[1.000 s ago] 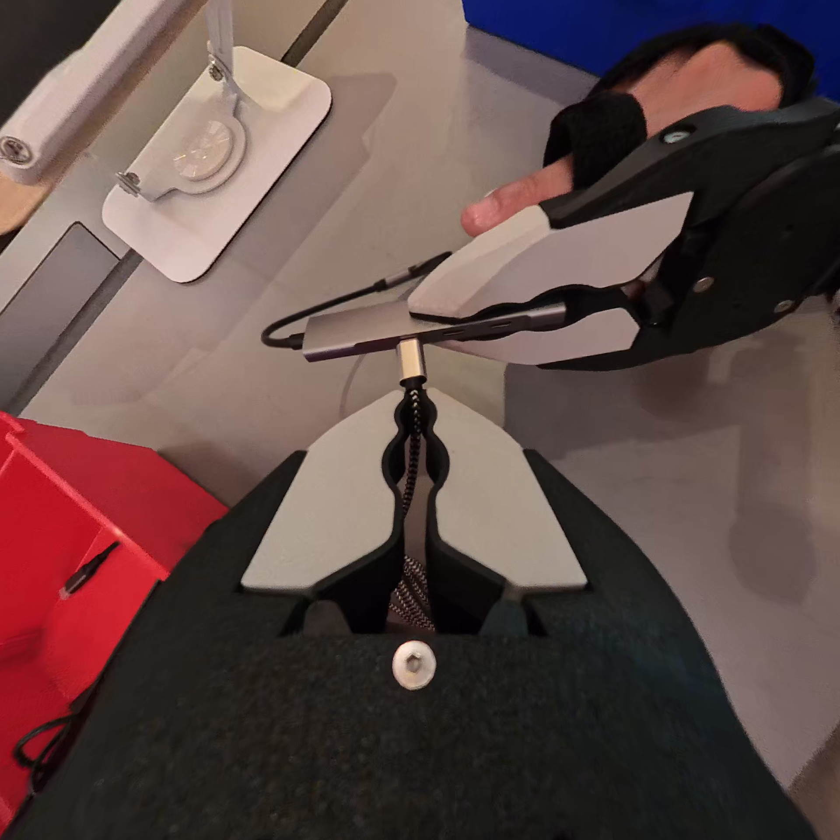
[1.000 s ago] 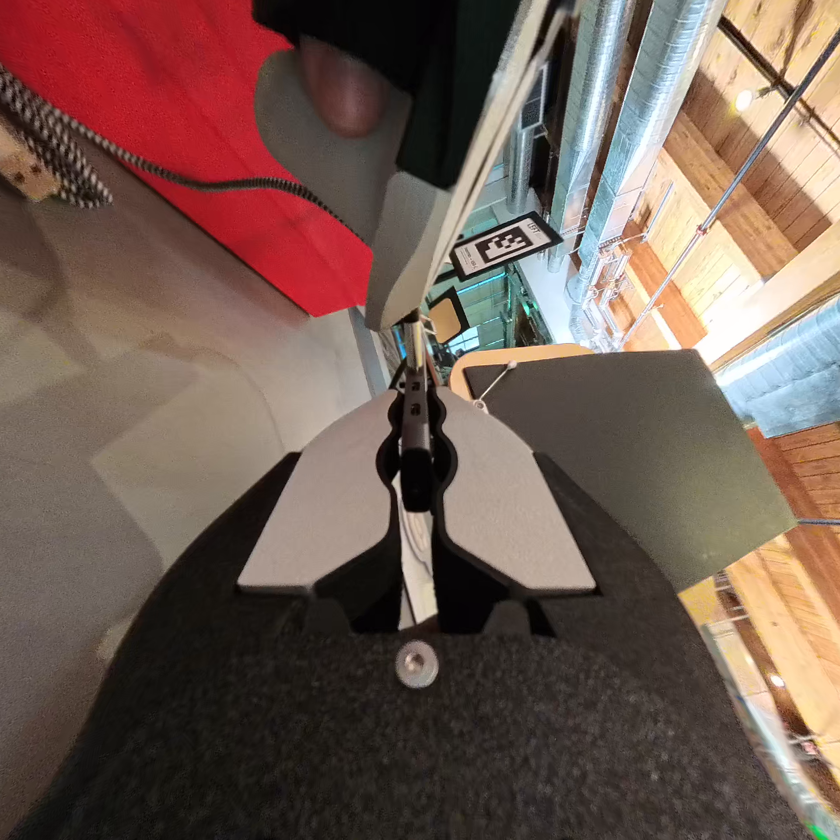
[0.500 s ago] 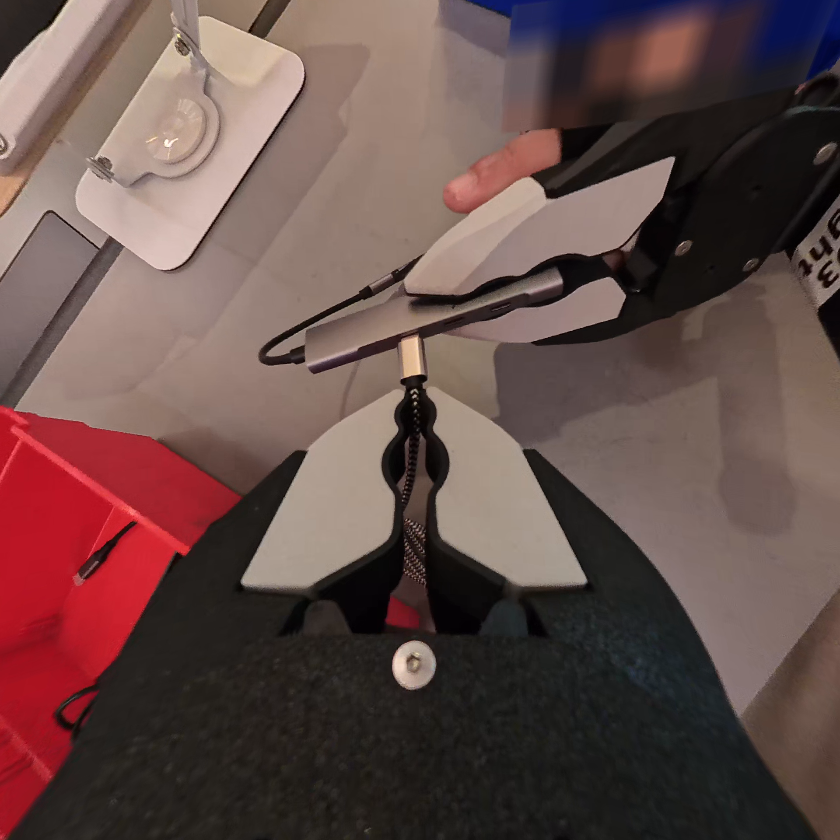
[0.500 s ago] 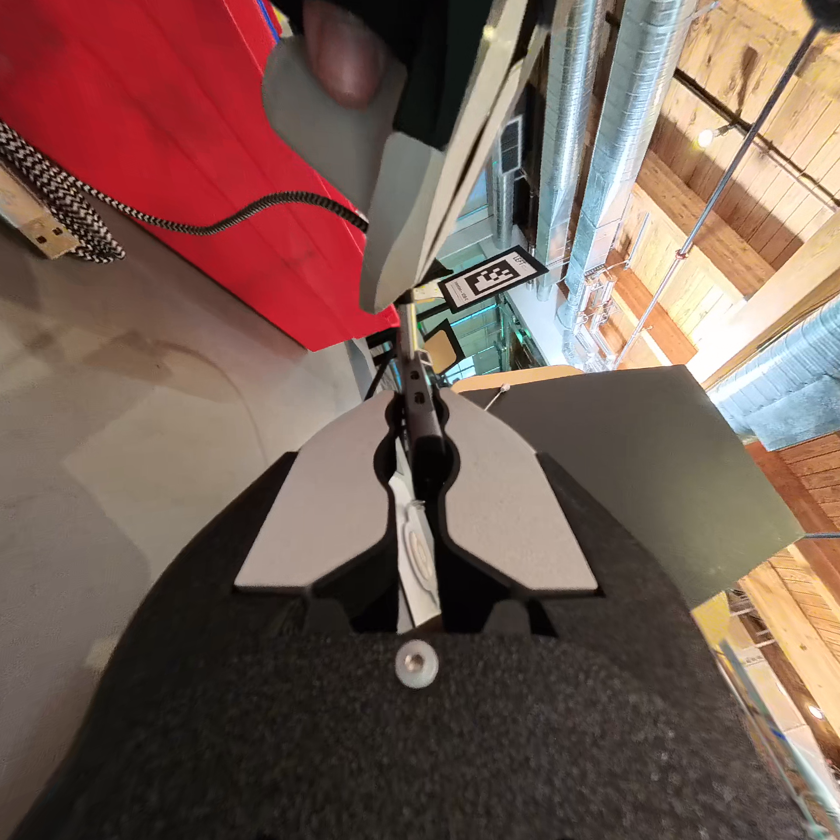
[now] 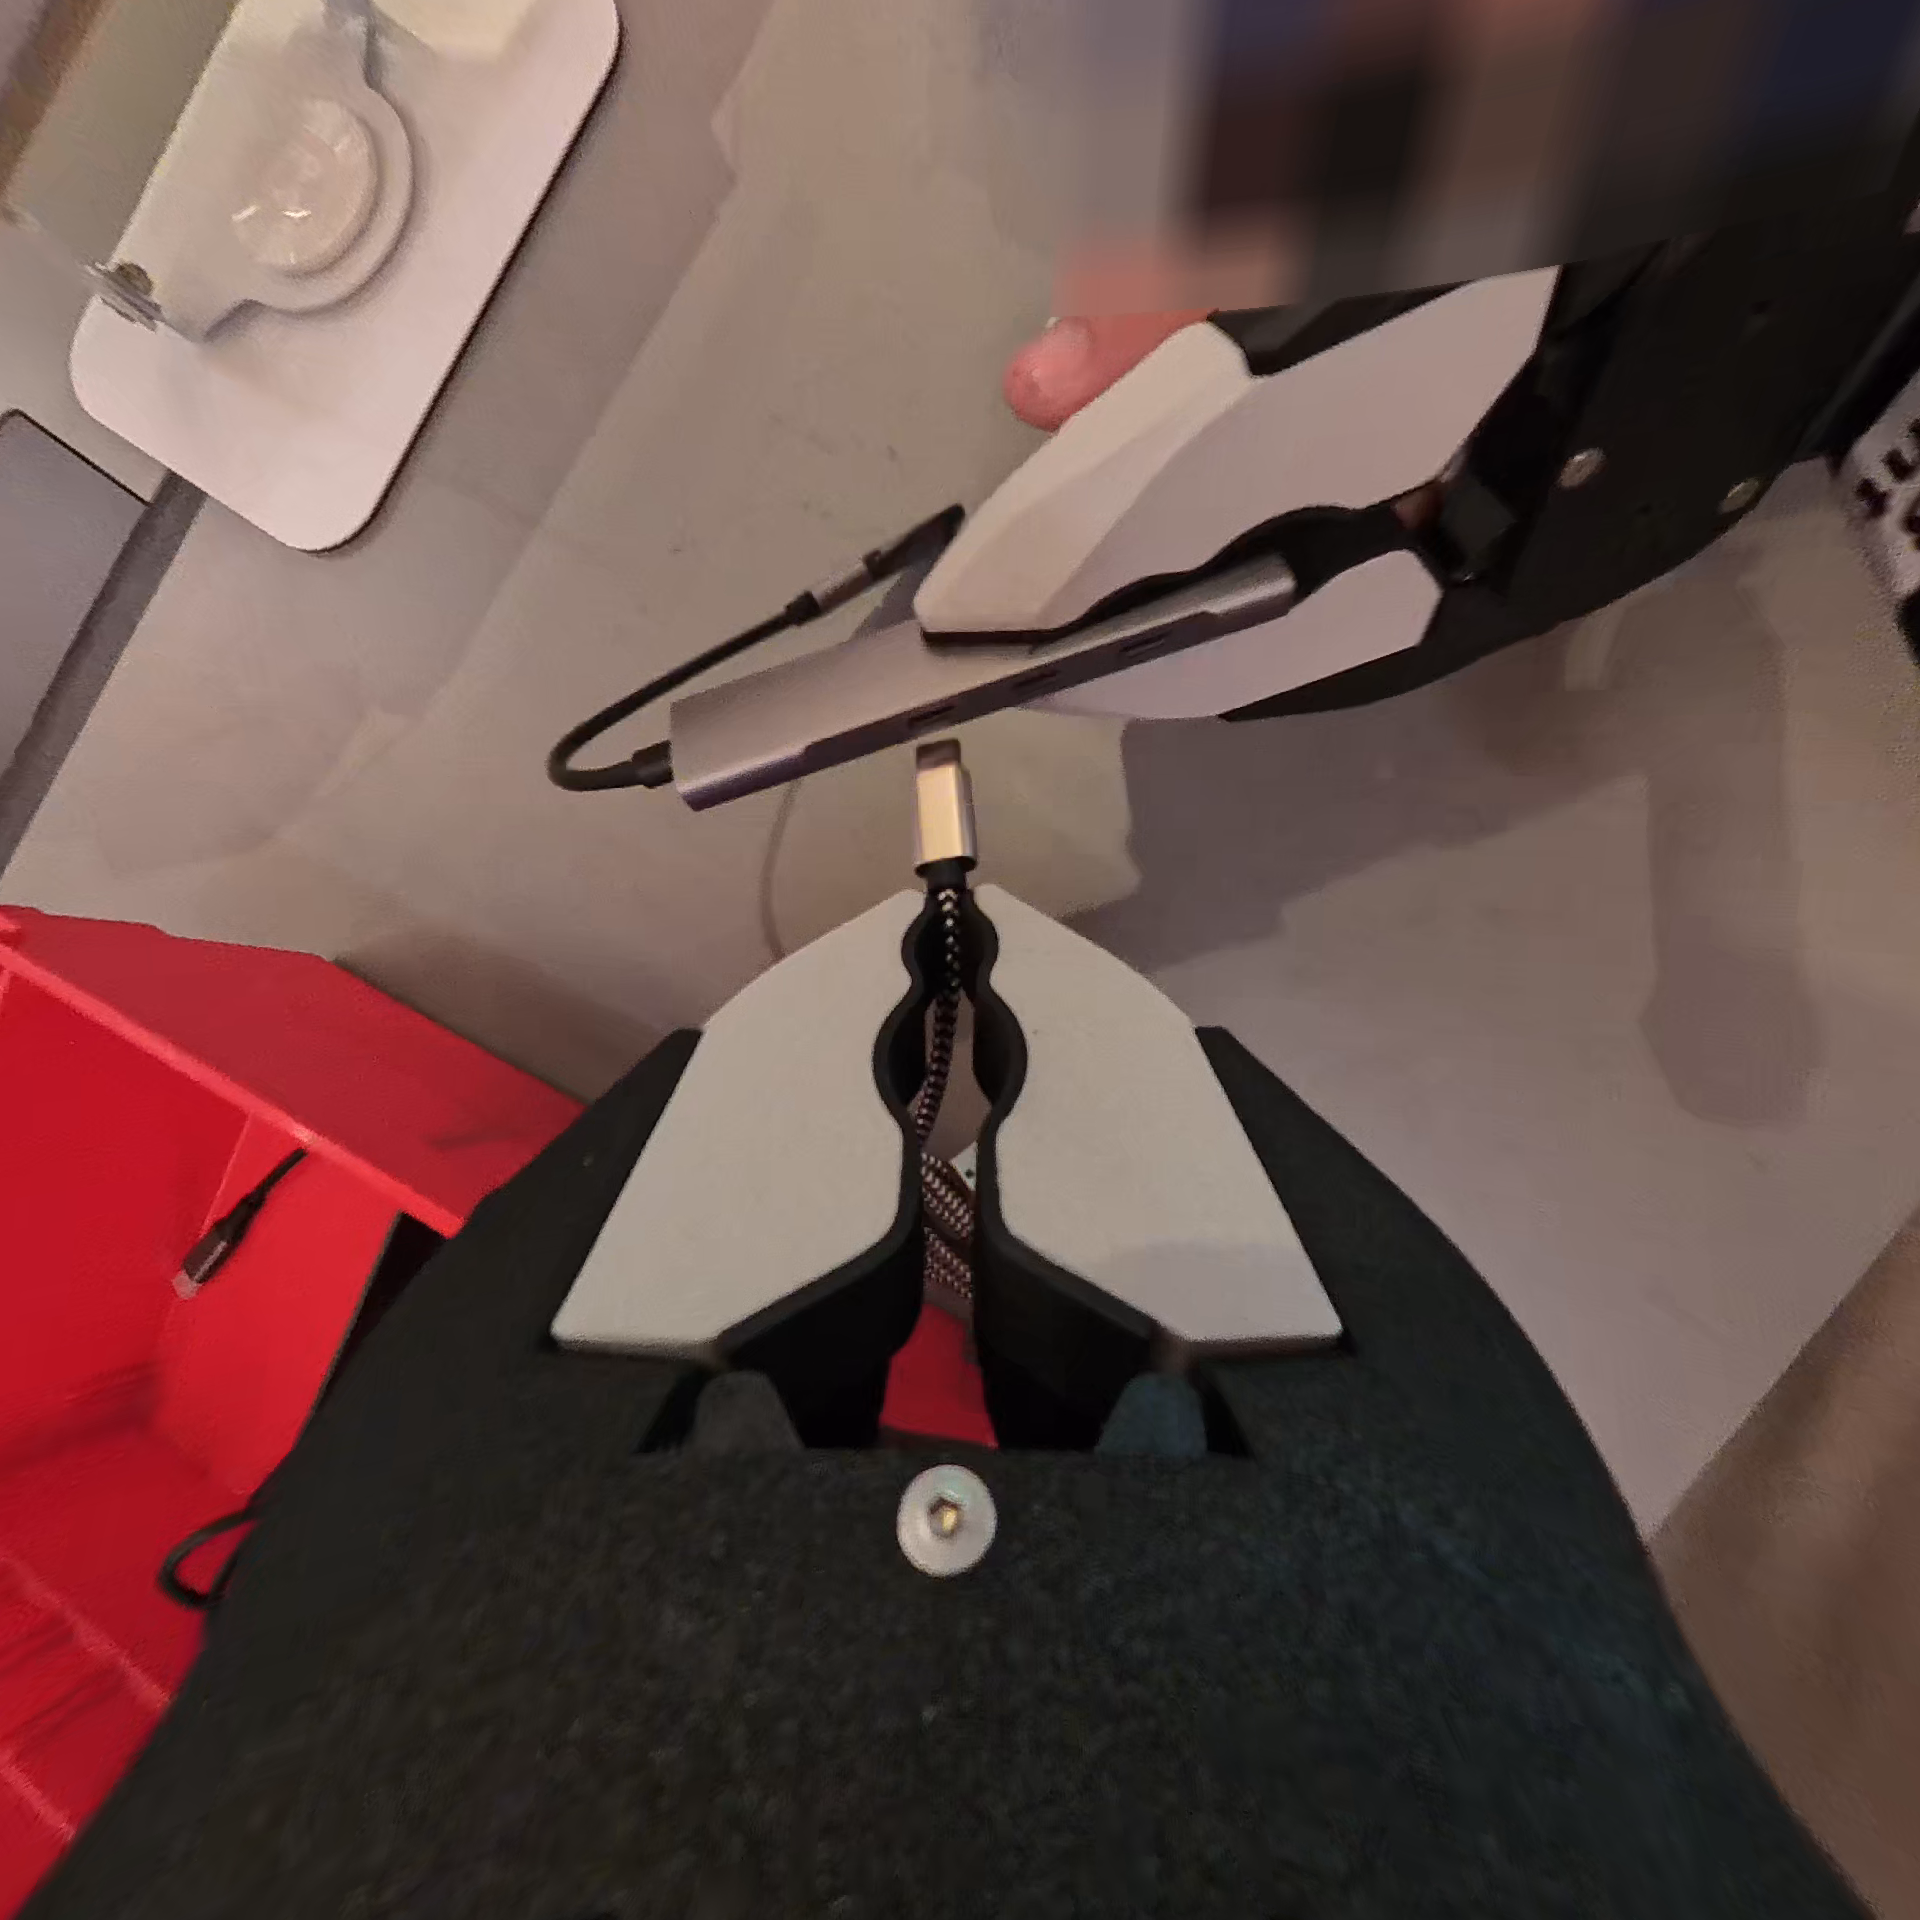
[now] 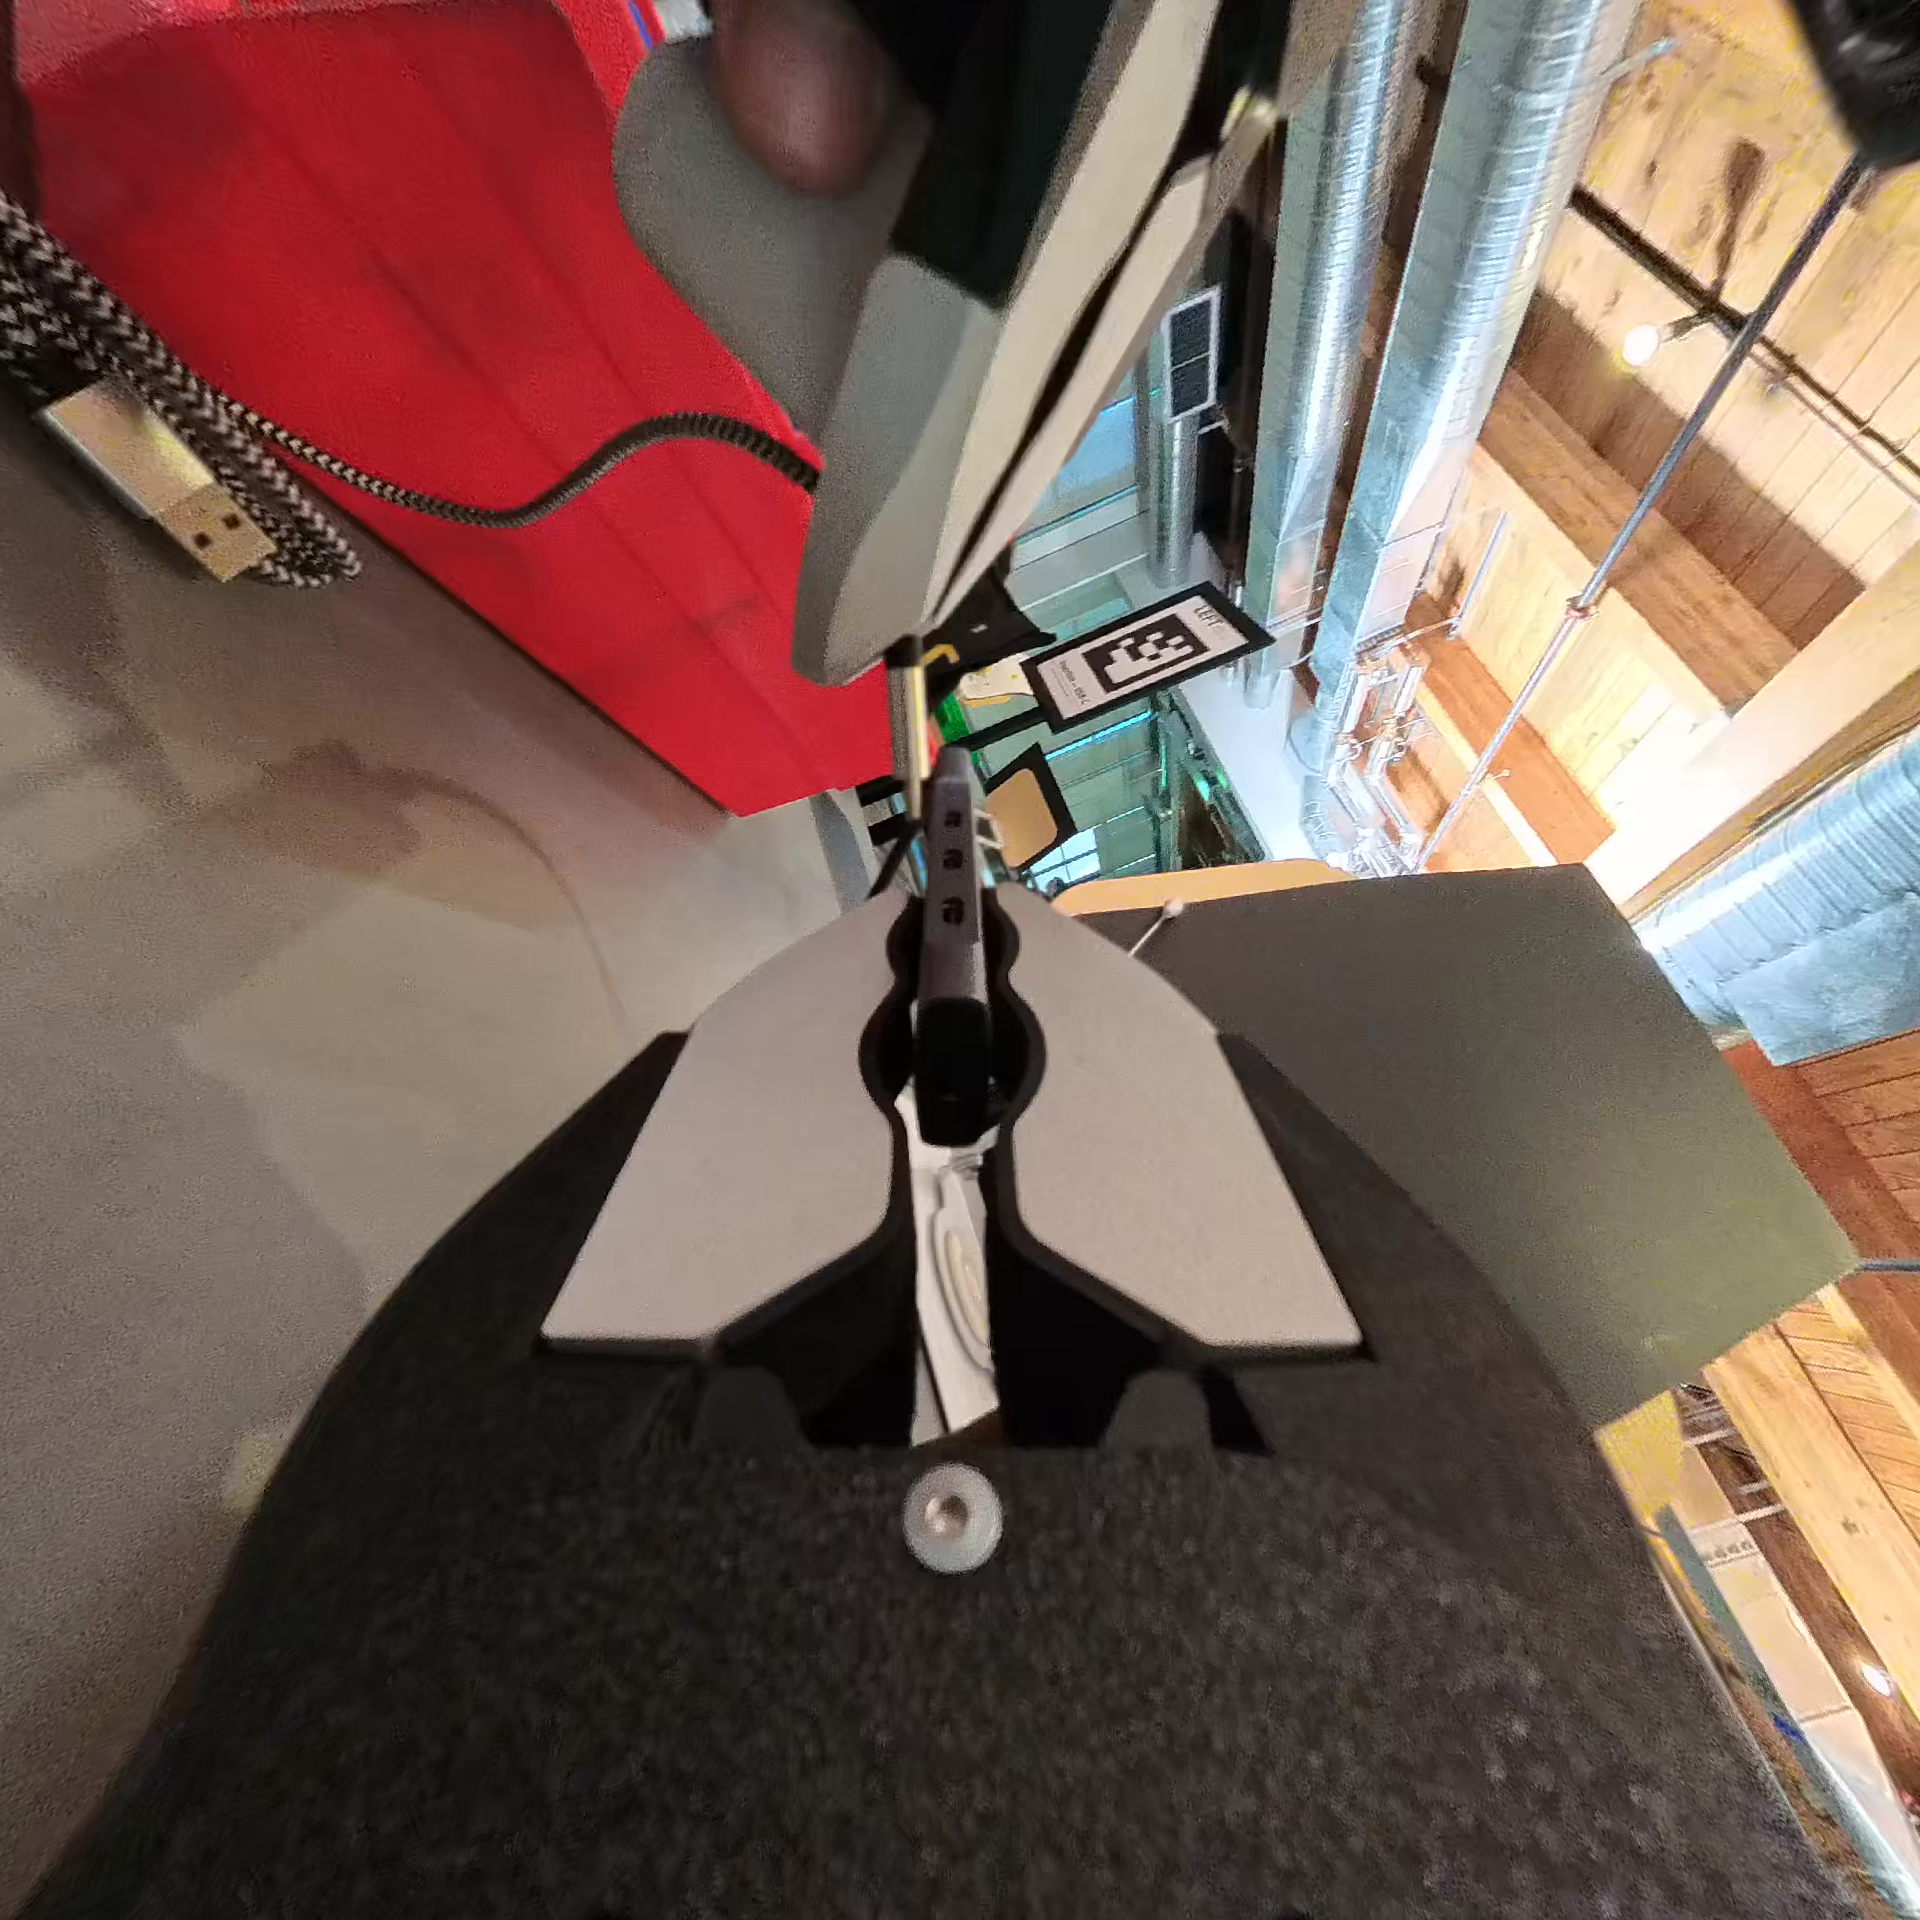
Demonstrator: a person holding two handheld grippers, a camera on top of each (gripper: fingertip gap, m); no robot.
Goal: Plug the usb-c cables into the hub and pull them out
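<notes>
Plug now clear of hub

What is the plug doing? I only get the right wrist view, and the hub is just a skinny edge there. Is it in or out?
Observer: Out. In the left wrist view the braided cable ends in a plug that sits just short of the hub, with a small gap between them.
Operator: Is it aimed at a hole?
Observer: About, yes. Its tip points at the port nearest the hub's free end.
Operator: What's inside the red box?
Observer: The red bin holds a thin black cable, leaning in one compartment.
</notes>
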